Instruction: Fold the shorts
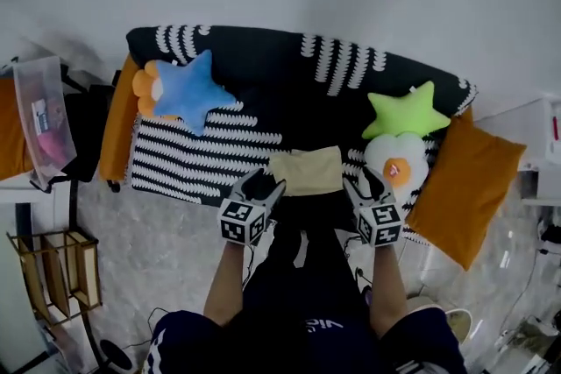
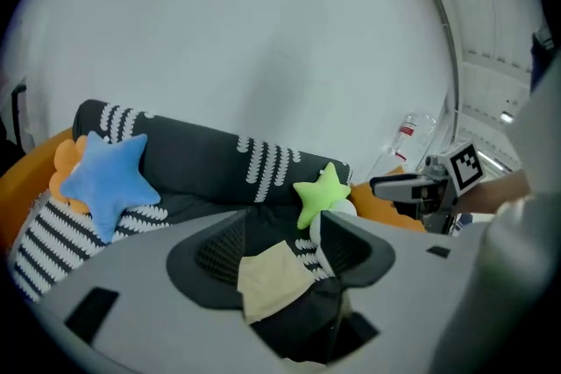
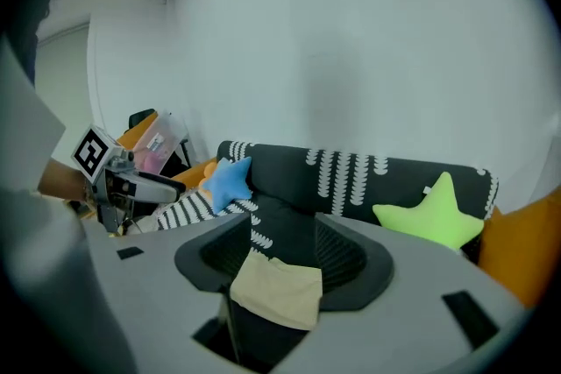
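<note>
While both tools hover at the near edge of the sofa, the pale yellow shorts lie flat on its dark seat as a compact rectangle, just beyond the tips and midway between them. The left tool sits at the near left corner of the shorts, the right tool at the near right corner. Neither touches the fabric.

From the left gripper view, the left tool has its jaws well apart with nothing pinched between them. The shorts show through the gap, lying on the seat below and beyond. The right gripper view shows the same of the right tool: jaws parted, empty, the shorts lying free on the cushion past them.

A blue star cushion rests on the left part of the seat. A green star cushion and a white round cushion lie right of the shorts, and an orange cushion leans at the far right end.
</note>
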`<state>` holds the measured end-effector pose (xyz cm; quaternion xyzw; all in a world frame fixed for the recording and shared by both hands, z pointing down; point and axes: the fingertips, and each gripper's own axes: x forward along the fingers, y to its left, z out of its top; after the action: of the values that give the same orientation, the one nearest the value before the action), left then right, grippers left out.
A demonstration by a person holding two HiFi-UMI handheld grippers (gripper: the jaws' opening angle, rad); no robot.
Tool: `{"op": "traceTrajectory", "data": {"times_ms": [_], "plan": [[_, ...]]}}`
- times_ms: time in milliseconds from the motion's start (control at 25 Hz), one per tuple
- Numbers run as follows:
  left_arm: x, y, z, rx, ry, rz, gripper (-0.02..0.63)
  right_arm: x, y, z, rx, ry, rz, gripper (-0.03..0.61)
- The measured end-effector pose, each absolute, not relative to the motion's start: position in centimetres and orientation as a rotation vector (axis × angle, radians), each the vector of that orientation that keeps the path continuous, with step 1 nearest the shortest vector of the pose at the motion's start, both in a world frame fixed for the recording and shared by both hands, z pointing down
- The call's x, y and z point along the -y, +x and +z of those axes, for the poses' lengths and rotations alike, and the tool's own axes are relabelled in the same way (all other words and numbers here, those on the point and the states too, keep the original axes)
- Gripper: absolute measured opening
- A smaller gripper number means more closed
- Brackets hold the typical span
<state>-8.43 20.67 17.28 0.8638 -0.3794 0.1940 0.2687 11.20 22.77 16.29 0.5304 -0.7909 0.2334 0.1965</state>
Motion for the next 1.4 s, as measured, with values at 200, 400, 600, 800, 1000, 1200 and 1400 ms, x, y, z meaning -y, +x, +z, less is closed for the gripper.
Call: {"op": "traceTrajectory", "data": {"times_ms": [200,400,600,800,1000,1200,1400], "plan": [[-21.8,-8.6,12.8,1.059,2.405,0.446,0.259,-24.4,10.2,13.2,2.218,1.514,0.570,0.232],[-21.7,-8.9,10.3,1.107,2.405,0.356,0.262,-24.6,10.1,9.9,2.235,1.594,0.468,0.230],[-21.4,-9.0,7.5,1.151,2.514,0.346,0.262,-24.8,10.2,7.4,2.229,1.675,0.369,0.190],[-20.9,-8.7,3.7,1.190,2.645,0.341,0.261,-24.5,10.0,5.1,2.245,1.696,0.289,0.199],[-20.6,-8.0,-1.0,1.206,2.810,0.294,0.258,-23.6,9.5,0.8,2.302,1.728,0.191,0.202],[-20.1,-7.2,-6.5,1.282,2.906,0.135,0.259,-22.6,9.8,-4.7,2.361,1.805,0.064,0.202],[-18.8,-7.1,-10.5,1.336,2.915,0.044,0.259,-21.6,10.8,-9.3,2.367,1.848,-0.077,0.210]]}}
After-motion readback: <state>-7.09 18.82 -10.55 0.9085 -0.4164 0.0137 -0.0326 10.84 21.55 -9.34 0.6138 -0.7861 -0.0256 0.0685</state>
